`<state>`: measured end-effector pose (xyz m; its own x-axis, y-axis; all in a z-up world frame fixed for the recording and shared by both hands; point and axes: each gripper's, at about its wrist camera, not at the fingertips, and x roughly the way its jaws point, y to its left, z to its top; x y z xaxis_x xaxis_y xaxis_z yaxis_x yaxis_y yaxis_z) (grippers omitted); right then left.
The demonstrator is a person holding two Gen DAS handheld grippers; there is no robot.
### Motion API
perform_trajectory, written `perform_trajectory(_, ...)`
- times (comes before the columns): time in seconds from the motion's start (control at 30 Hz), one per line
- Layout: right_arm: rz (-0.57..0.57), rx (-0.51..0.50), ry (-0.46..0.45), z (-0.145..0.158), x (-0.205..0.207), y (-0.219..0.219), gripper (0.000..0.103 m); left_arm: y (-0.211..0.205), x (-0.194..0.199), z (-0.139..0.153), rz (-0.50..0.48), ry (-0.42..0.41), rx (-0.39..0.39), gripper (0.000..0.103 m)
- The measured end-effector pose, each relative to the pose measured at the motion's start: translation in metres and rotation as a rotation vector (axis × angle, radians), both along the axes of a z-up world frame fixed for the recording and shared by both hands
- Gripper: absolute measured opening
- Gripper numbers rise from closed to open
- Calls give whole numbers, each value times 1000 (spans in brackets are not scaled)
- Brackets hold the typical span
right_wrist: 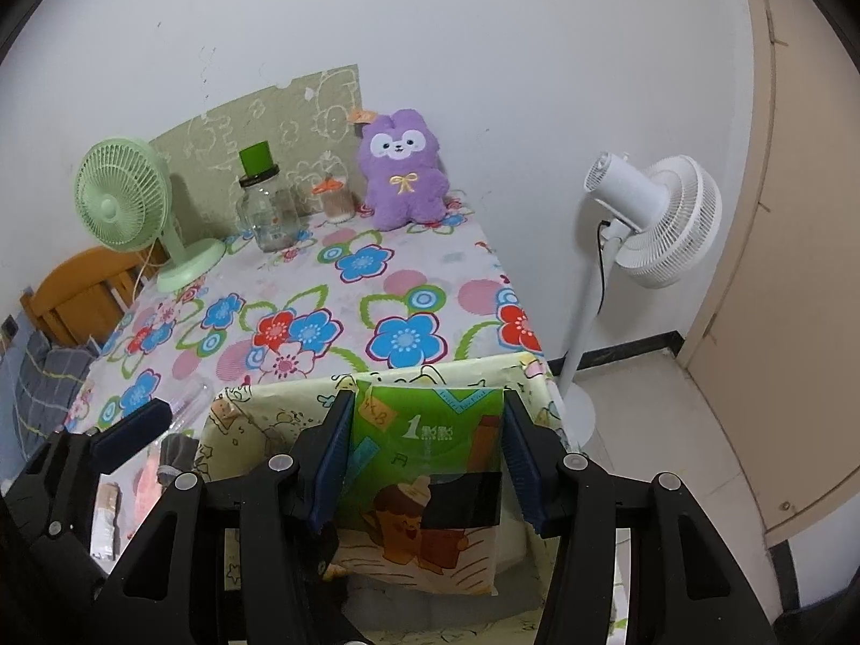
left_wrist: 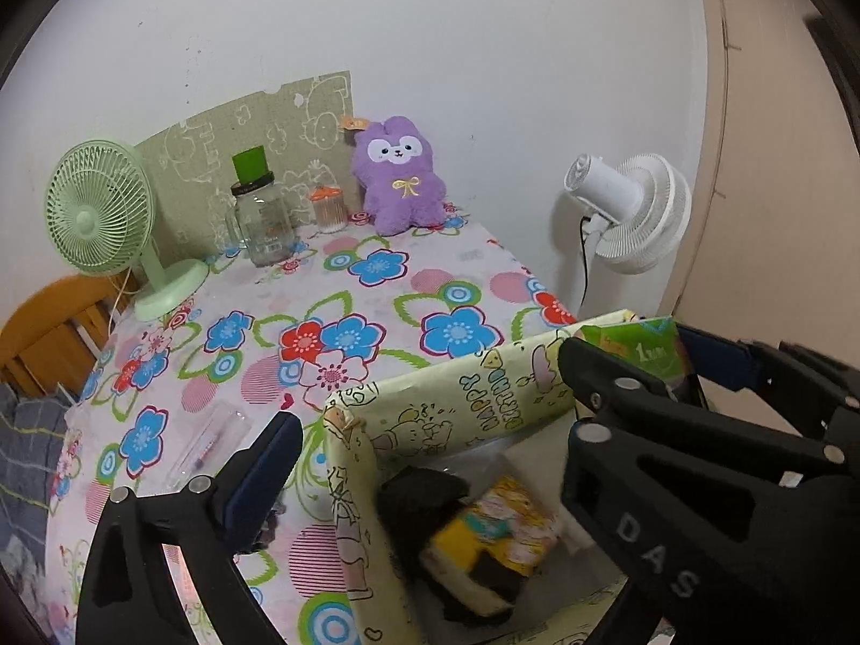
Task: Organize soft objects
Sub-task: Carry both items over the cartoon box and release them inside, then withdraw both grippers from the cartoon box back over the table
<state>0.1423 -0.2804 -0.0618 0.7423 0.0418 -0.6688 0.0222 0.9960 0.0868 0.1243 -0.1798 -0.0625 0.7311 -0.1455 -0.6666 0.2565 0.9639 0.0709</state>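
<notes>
Over the near right corner of the flowered table [right_wrist: 344, 290], the right gripper [right_wrist: 427, 462] is clamped on a green tissue pack [right_wrist: 424, 462]; both blue pads press its left and right edges. Pack hangs upright above the yellow cartoon-print box [right_wrist: 252, 419], which sits at the table's near edge.

Right wrist view: pack face fills the centre, so the box interior is almost wholly hidden; only the rim and the left wall show. The left gripper's blue pad appears at far left, beside a clear plastic tube [right_wrist: 188, 403] lying on the cloth.

Left wrist view: left gripper [left_wrist: 424, 392] has its jaws wide apart, nothing between them; it straddles the box's left wall. This view shows what the other cannot: inside the box [left_wrist: 484, 403] lie a black soft item [left_wrist: 419, 489] and a yellow patterned soft item [left_wrist: 500, 521], touching each other. From here the tissue pack [left_wrist: 639, 344] shows only as a green corner above the box's far rim, held in the right gripper [left_wrist: 666, 371].

Far end of the table, both views: purple plush rabbit [left_wrist: 400, 174] upright against the wall, a small orange-lidded container [left_wrist: 329, 209] just beside it, a glass jar [left_wrist: 264, 220] with a green block on top, and a green desk fan [left_wrist: 102, 209]. White standing fan [right_wrist: 650, 215] stands on the floor to the right of the table; its base shows only in the right wrist view.
</notes>
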Motion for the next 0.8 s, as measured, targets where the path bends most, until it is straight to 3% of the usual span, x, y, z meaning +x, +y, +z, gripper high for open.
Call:
perform_trajectory(0.13, 4, -4, 12, -3, 4, 4, 60, 3, 2, 0, 4, 16, -9, 101)
perform_trajectory(0.27, 0, -19, -1, -2, 1, 7, 76, 7, 4, 1, 5, 39, -25, 101)
perform_trajectory(0.47, -24, -46, -26, 6, -6, 10, 85, 9, -1, 6, 1, 30, -29, 102)
perform_trajectory(0.8, -70, -61, -89, 27, -29, 15, 92, 16, -19, 25, -19, -24, -39, 103)
